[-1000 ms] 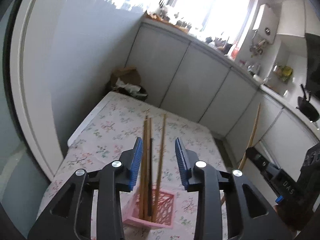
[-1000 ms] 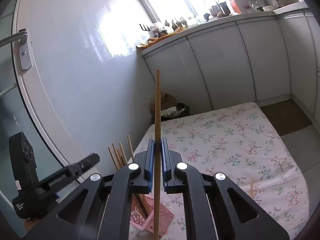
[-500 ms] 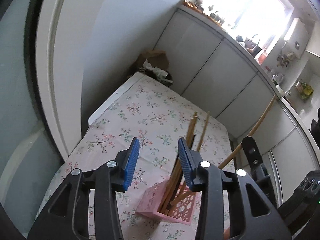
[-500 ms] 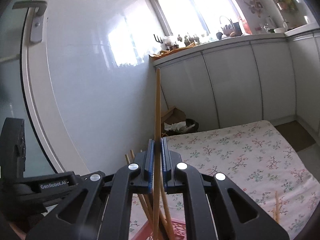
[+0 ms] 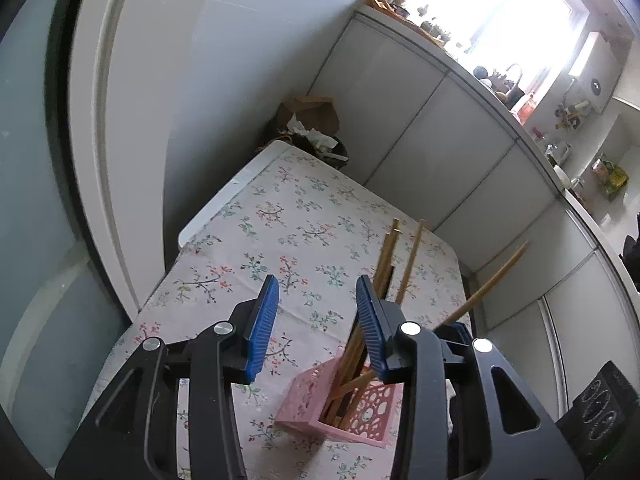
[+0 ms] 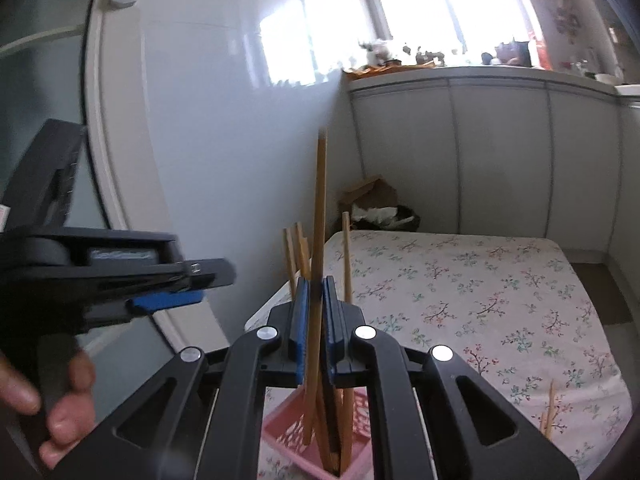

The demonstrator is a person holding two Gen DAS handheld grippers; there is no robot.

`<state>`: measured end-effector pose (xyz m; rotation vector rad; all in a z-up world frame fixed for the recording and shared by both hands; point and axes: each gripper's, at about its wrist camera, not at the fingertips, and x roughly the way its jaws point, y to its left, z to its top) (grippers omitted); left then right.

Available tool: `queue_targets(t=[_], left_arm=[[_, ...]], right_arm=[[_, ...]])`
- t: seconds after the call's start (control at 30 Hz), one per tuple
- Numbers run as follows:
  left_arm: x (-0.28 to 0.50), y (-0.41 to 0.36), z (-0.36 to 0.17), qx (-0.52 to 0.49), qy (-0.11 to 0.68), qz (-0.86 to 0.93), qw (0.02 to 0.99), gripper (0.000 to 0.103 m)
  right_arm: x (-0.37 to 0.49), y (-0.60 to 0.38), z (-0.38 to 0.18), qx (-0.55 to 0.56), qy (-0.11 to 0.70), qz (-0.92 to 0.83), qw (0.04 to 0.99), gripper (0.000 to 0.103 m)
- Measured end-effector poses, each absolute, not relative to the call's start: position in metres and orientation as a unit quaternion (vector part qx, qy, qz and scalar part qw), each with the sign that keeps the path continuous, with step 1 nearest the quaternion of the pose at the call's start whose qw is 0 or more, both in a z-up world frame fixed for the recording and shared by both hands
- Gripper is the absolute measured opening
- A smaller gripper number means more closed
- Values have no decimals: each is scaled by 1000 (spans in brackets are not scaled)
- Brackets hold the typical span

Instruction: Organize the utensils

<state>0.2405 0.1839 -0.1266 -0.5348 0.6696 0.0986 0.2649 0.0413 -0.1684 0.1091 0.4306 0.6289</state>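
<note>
I am lowering a chopstick (image 6: 320, 216), clamped in my right gripper (image 6: 315, 312), into the basket (image 6: 360, 416) just below it; next I must release it, while my left gripper (image 5: 316, 320) is hanging apart and empty.

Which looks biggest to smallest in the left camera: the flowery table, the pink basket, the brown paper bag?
1. Flowery table
2. Pink basket
3. Brown paper bag

The basket sits nearer the camera, so basket versus bag is unsure.

Left gripper (image 5: 316, 294) jaws apart, right gripper (image 6: 315, 286) clamped.

Floral tablecloth (image 5: 304, 224), white cabinets (image 5: 452, 152), brown paper bag (image 6: 370, 192) in the corner, bright window (image 6: 420, 12).
</note>
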Motion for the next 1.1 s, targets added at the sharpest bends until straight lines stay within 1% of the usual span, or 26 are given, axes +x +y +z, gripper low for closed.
queue_targets(t=[0.07, 0.23, 0.3, 0.33, 0.4, 0.43, 0.5, 0.57, 0.6, 0.7, 0.8, 0.87, 0.93, 1.0, 1.07, 1.1], left_arm=[[240, 180, -124, -251, 322, 46, 912, 38], [236, 164, -112, -236, 312, 31, 920, 38], [233, 155, -105, -222, 306, 24, 926, 38], [231, 148, -101, -210, 302, 19, 930, 38], [224, 133, -91, -190, 290, 2, 938, 38], [221, 126, -87, -182, 284, -5, 941, 38], [215, 107, -79, -163, 275, -23, 947, 38], [211, 79, -74, -137, 274, -50, 951, 42], [210, 65, -75, -126, 280, -64, 950, 43], [215, 33, -84, -108, 313, -84, 940, 43], [226, -2, -106, -71, 386, -87, 916, 44], [236, -22, -128, -73, 440, -110, 888, 45], [244, -36, -147, -65, 474, -117, 870, 48], [253, -50, -169, -46, 498, -123, 857, 54], [258, -60, -189, -27, 518, -121, 847, 57], [263, -66, -203, -20, 535, -120, 836, 57]], right_arm=[[261, 38, -161, 47, 216, 312, 924, 29], [262, 1, -135, 84, 226, 279, 930, 30], [264, -23, -121, 98, 231, 260, 932, 33], [264, -41, -112, 105, 231, 240, 937, 36], [265, -78, -97, 117, 233, 208, 943, 47], [266, -91, -93, 118, 239, 193, 944, 56], [272, -124, -91, 122, 270, 152, 943, 58], [280, -150, -99, 135, 303, 126, 935, 58], [284, -164, -105, 147, 321, 116, 928, 58], [292, -195, -118, 173, 360, 89, 912, 58], [293, -210, -130, 165, 389, 75, 903, 58], [292, -216, -136, 153, 408, 64, 898, 58], [292, -223, -143, 150, 418, 66, 893, 58], [290, -228, -147, 150, 426, 70, 889, 58], [290, -233, -149, 145, 432, 70, 888, 67], [289, -235, -148, 141, 433, 69, 888, 68]])
